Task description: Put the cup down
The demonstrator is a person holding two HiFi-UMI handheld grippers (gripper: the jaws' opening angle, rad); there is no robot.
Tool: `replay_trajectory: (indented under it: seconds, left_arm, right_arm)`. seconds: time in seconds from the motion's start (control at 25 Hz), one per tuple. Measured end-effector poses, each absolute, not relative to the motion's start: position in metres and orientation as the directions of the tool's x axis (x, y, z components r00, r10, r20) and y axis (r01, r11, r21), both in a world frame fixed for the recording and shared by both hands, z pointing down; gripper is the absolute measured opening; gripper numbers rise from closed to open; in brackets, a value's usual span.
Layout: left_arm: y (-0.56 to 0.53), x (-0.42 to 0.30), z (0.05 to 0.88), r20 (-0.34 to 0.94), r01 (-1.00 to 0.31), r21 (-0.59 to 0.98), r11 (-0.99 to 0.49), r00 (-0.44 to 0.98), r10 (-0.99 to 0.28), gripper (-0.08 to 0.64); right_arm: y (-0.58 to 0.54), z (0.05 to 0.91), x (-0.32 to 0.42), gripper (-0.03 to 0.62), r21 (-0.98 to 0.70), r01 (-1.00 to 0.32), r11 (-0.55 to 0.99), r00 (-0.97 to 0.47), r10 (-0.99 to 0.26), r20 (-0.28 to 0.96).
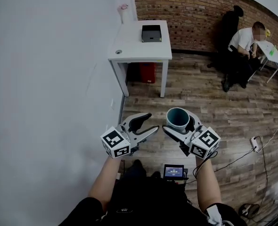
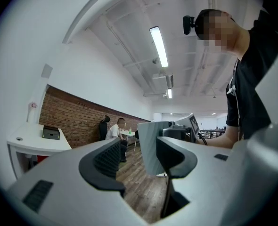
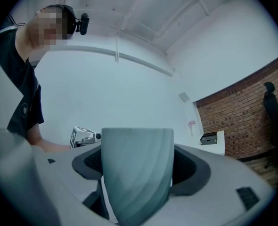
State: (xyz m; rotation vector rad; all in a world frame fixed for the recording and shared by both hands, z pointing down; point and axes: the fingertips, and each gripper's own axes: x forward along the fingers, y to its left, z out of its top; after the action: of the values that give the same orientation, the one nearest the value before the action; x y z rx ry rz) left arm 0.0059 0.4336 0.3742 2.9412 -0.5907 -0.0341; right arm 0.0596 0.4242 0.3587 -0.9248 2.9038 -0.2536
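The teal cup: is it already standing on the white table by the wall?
No: the right gripper holds the teal cup in the air, far from the white table.

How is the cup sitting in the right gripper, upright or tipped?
Upright. The head view shows the cup mouth up; the right gripper is shut on its sides, rim level on top.

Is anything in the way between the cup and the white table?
Nothing visible. The cup, held in the right gripper, is well short of the white table, with only open wood floor between. A black box sits at the table's far side.
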Motion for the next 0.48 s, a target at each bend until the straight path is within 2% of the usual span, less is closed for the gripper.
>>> replay_trajectory:
  seconds: [0.48]
  left_arm:
    - [0.389, 0.009, 0.387, 0.005, -0.387, 0.162, -0.908, 0.92, -0.392, 0.241]
  right_arm:
    - [0.385, 0.371, 0.067, 0.39, -0.189, -0.573, 0.797, -0.811, -0.585, -0.007]
